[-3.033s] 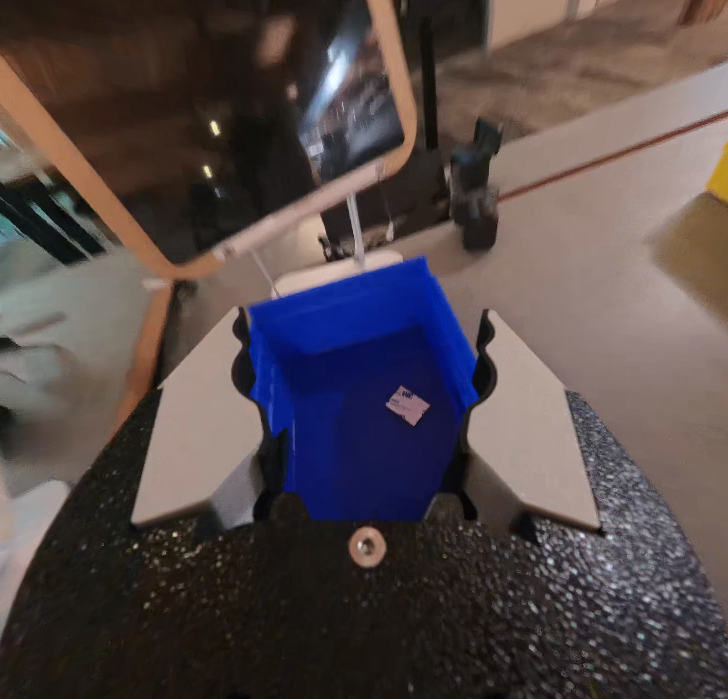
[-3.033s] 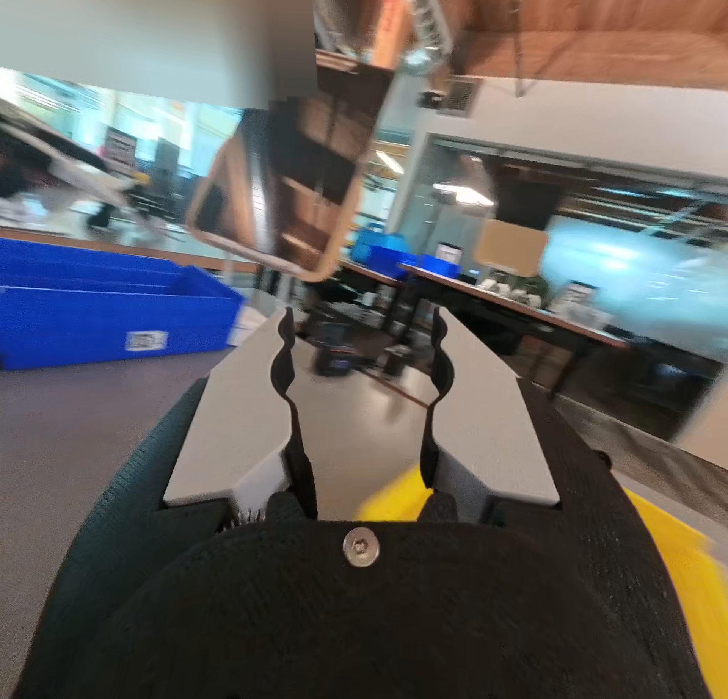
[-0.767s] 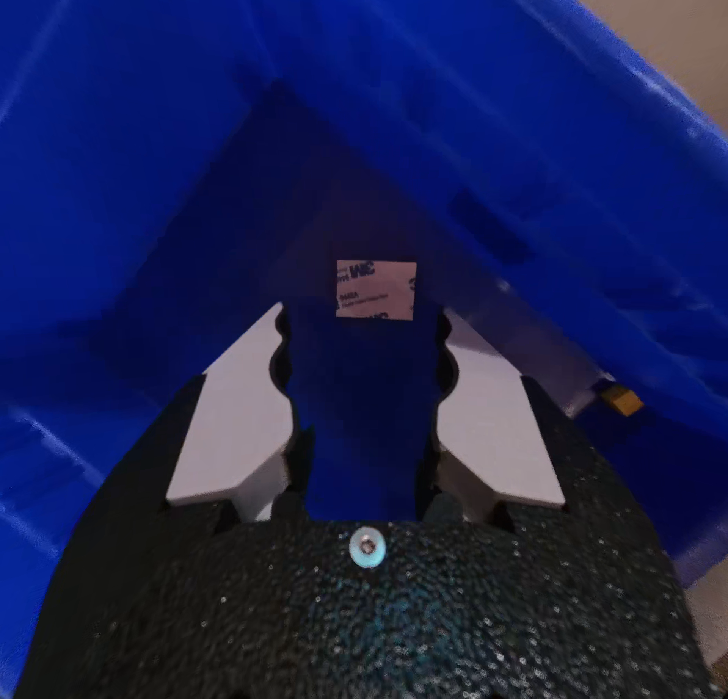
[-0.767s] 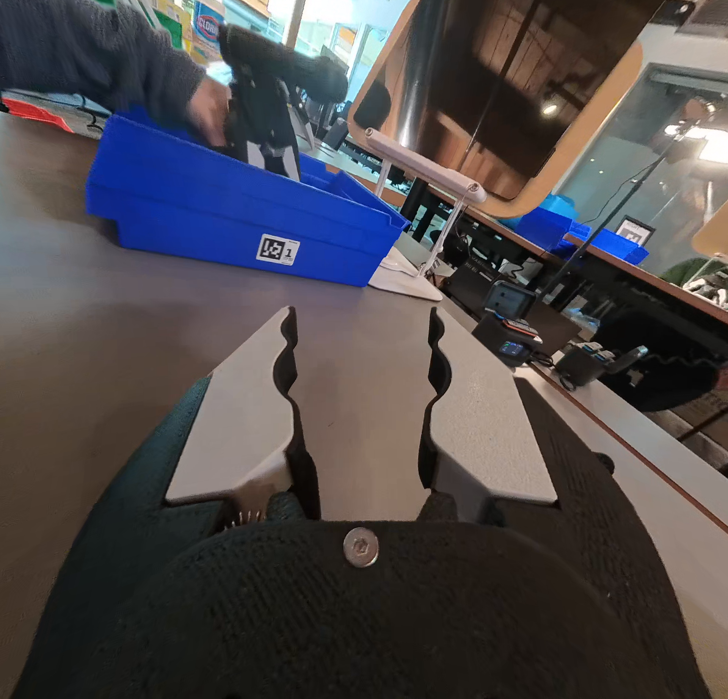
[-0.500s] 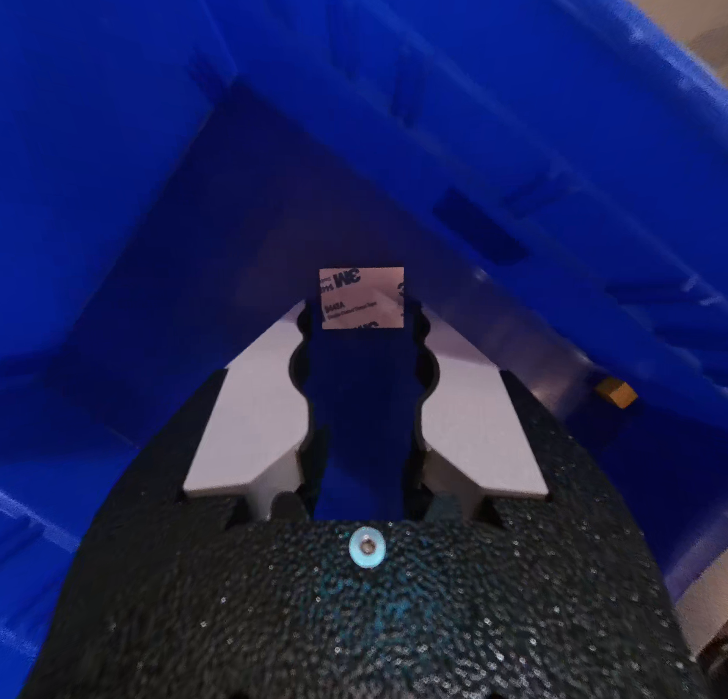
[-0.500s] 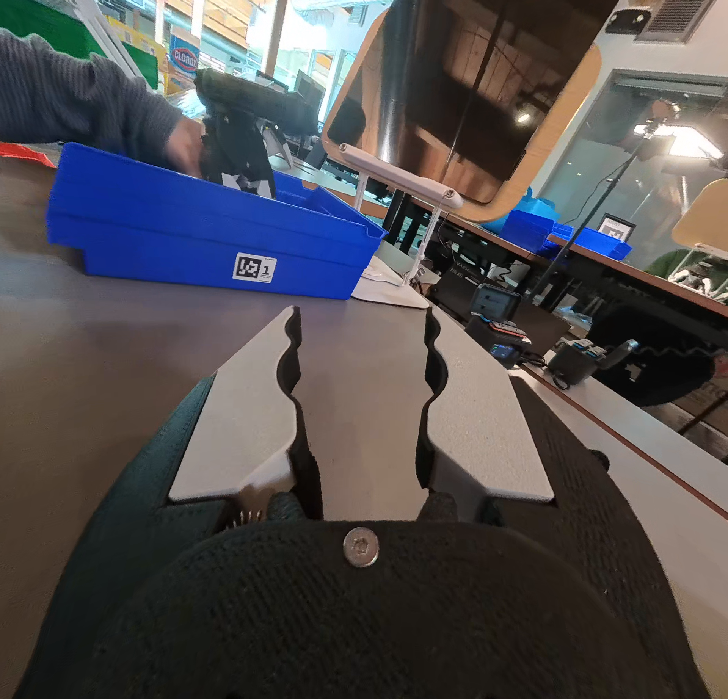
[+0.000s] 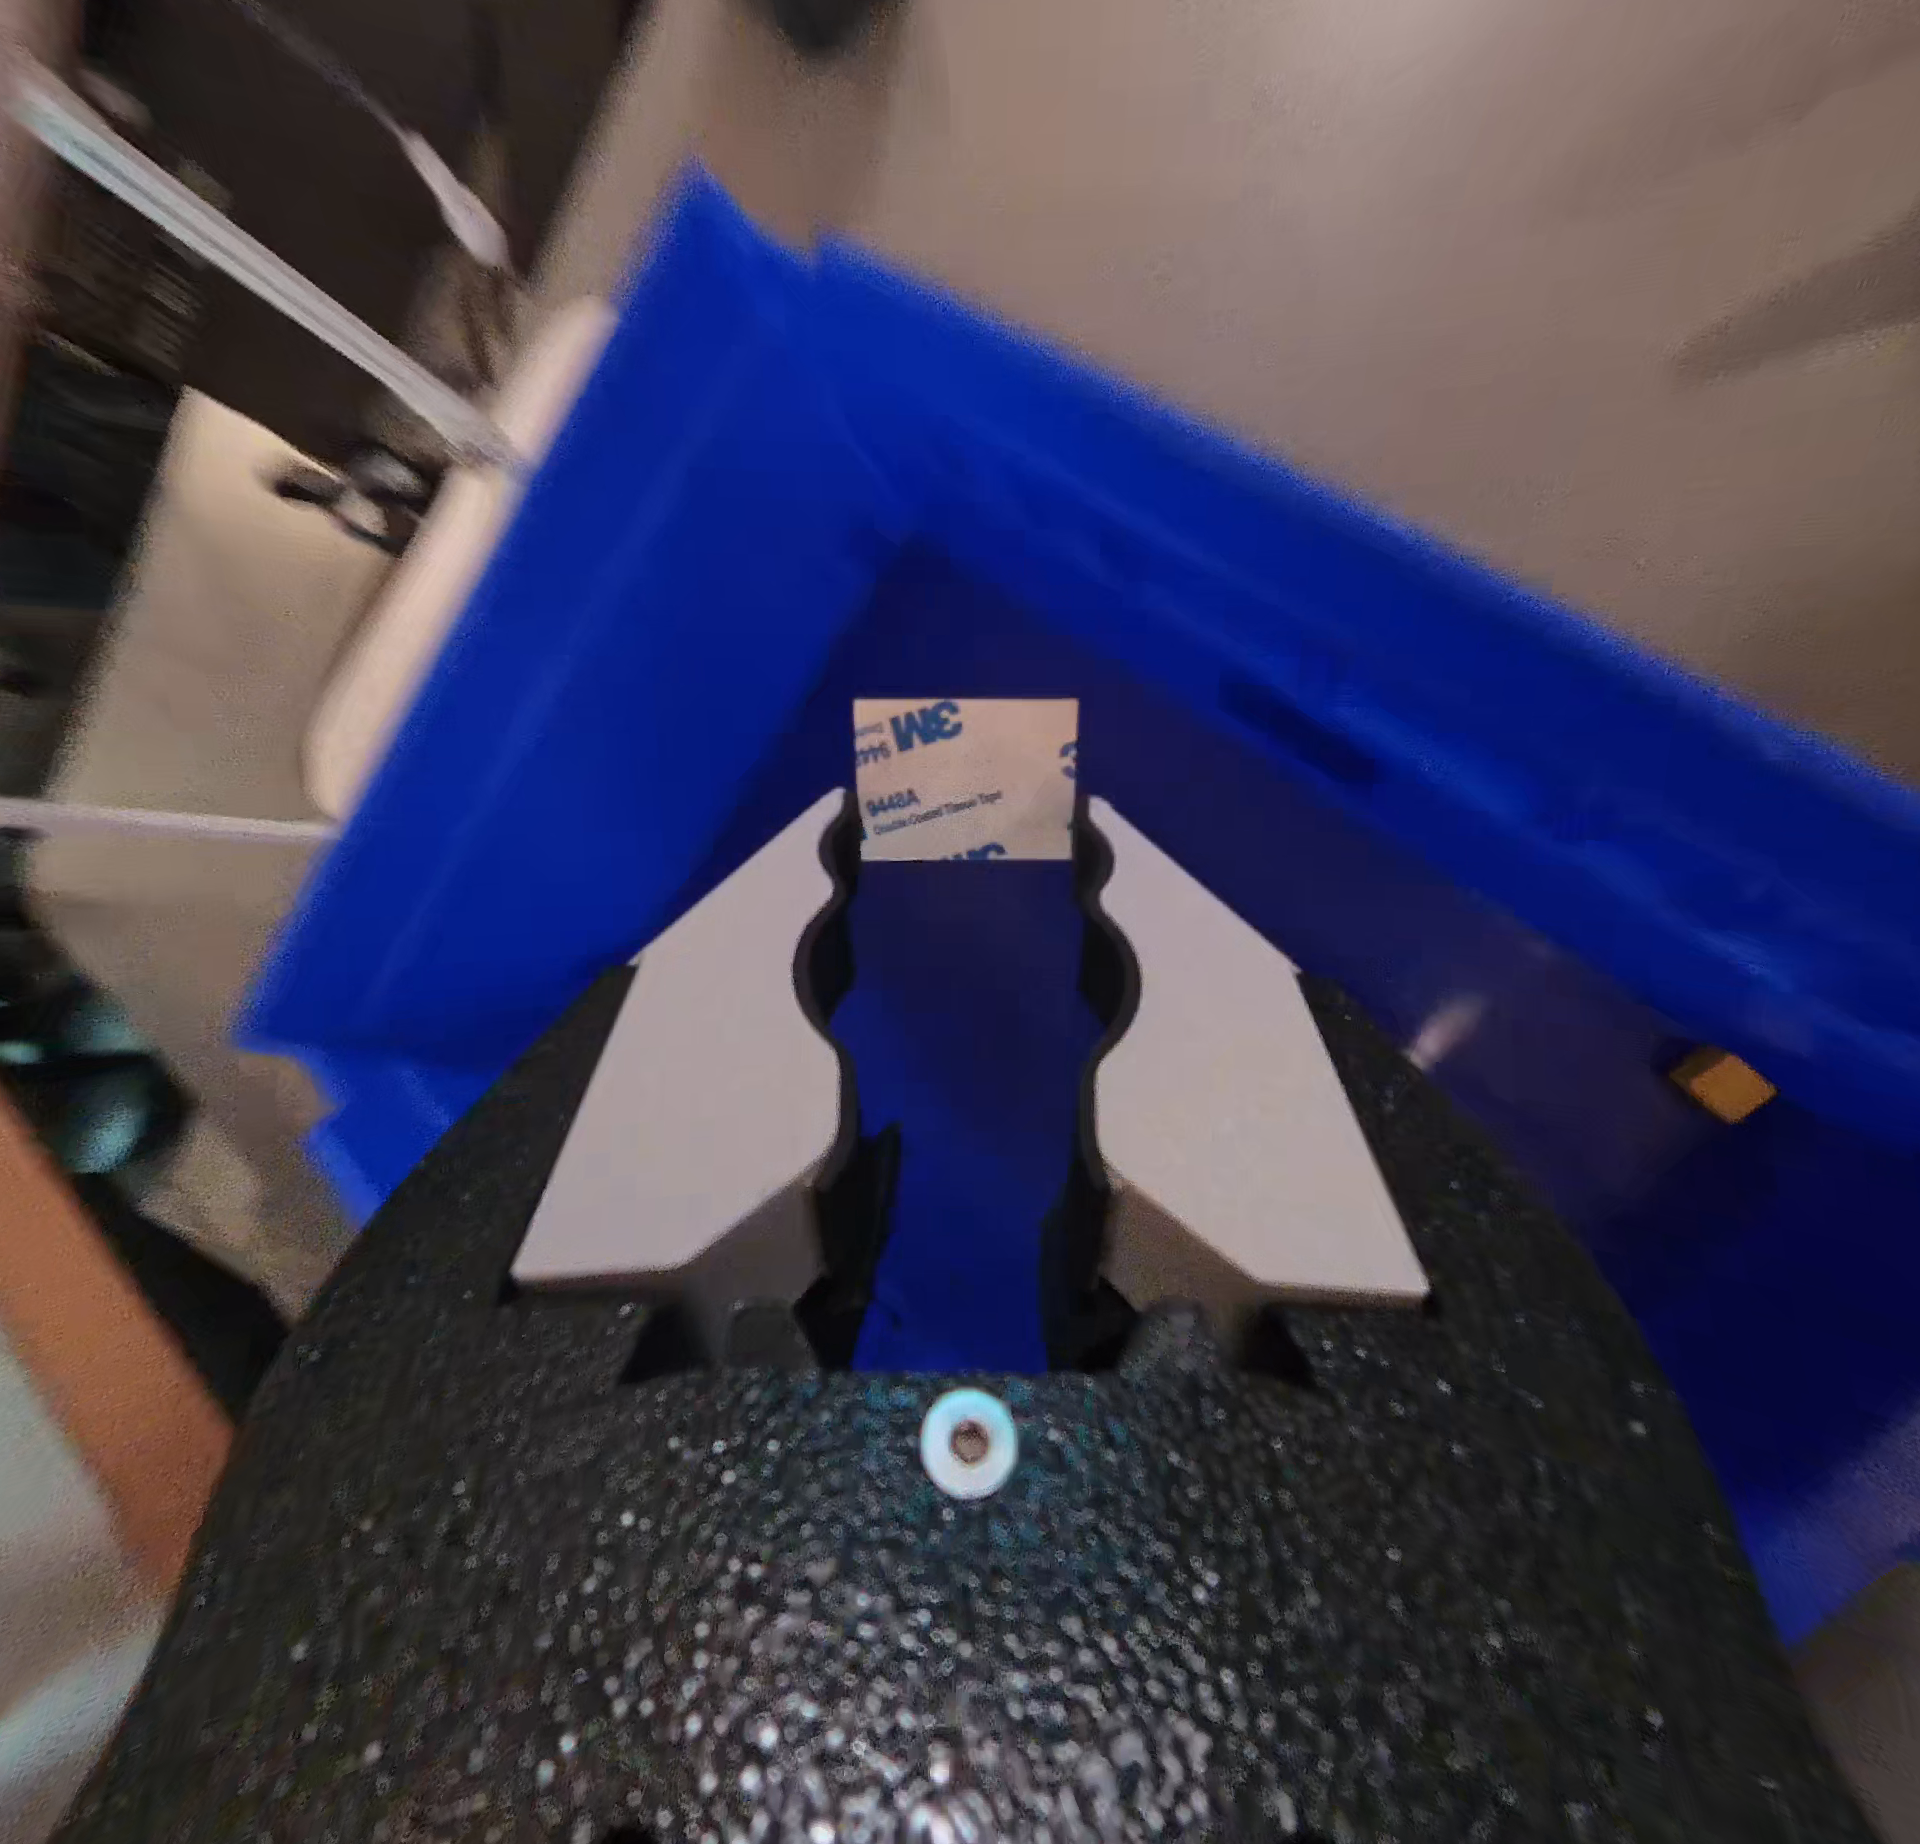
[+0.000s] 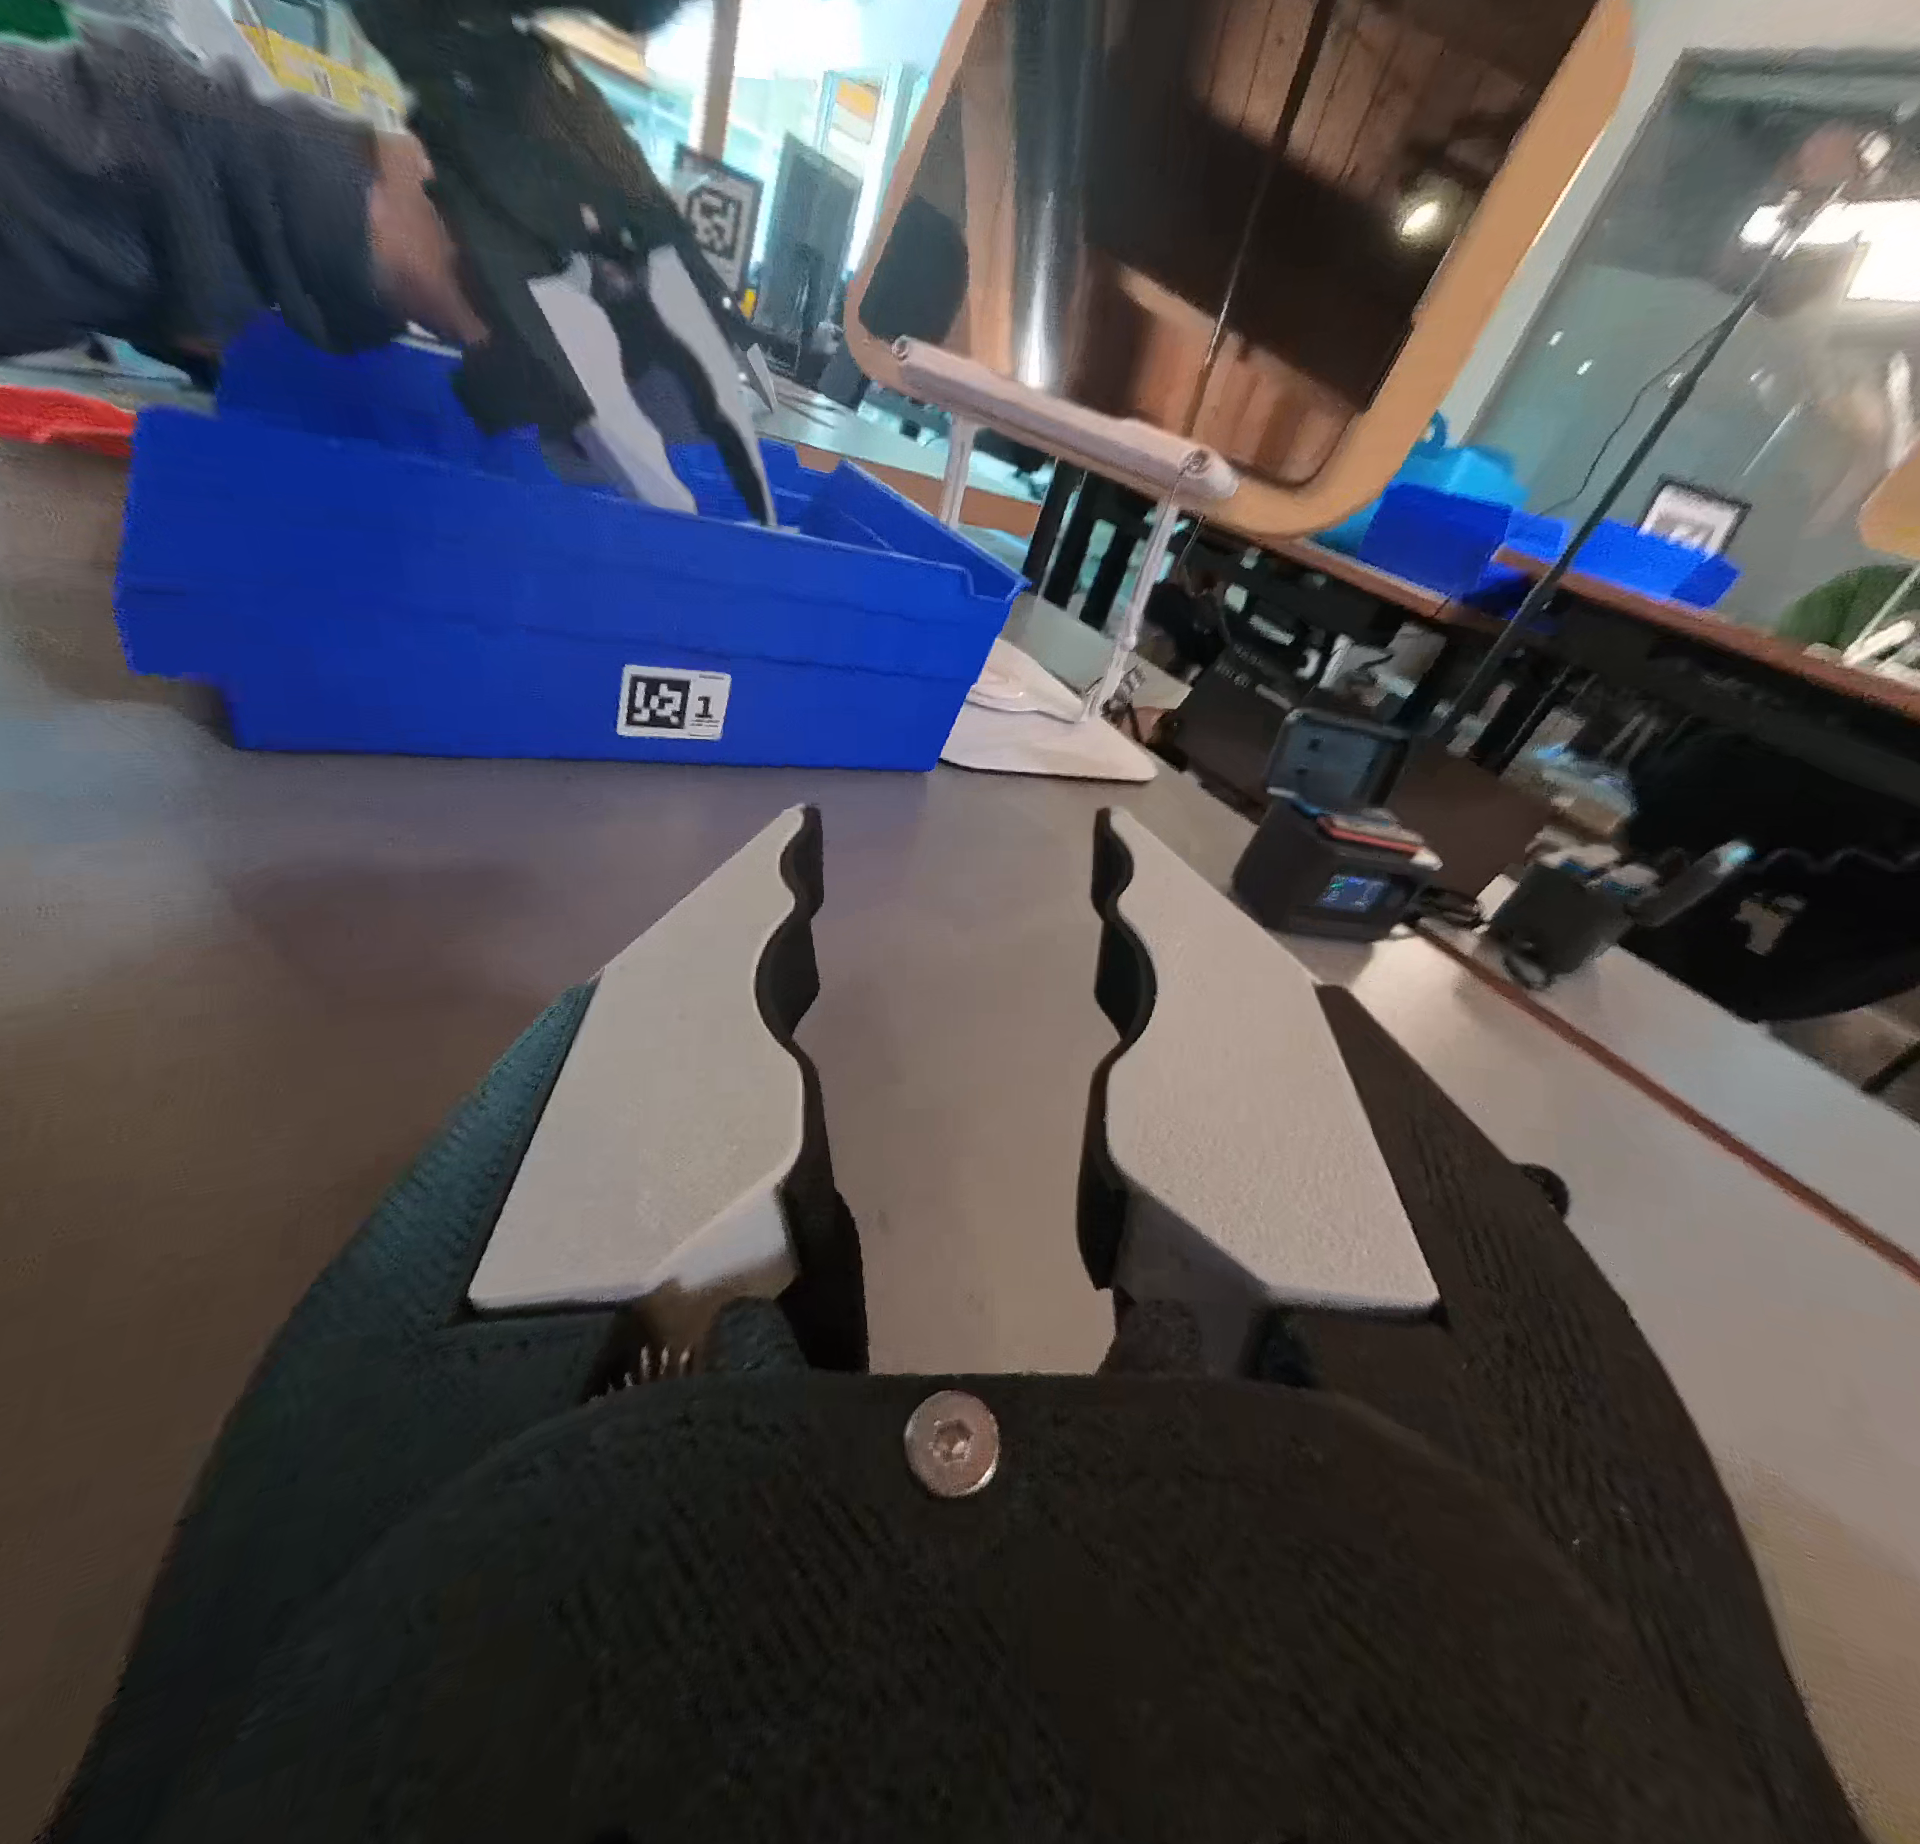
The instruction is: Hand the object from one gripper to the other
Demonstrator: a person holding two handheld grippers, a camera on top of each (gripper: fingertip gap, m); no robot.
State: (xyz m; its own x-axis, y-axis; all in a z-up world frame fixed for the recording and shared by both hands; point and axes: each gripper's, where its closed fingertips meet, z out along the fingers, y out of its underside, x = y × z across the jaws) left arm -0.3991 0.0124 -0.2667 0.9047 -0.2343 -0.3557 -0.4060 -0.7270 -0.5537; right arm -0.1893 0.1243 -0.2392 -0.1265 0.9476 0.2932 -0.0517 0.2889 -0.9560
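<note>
Inside blue bin (image 7: pixel 644 651): white tape square (image 7: pixel 964 778).

The left gripper (image 7: pixel 964 807) points steeply downward, its two grey fingers (image 7: pixel 717 1046) drawn in to a narrow gap with a small white square pinched between the tips. In the right wrist view it tilts nose-down, held by a hand (image 8: pixel 410 236) in a dark sleeve. The right gripper (image 8: pixel 958 826) lies low and level, fingers parted, nothing between them.
</note>
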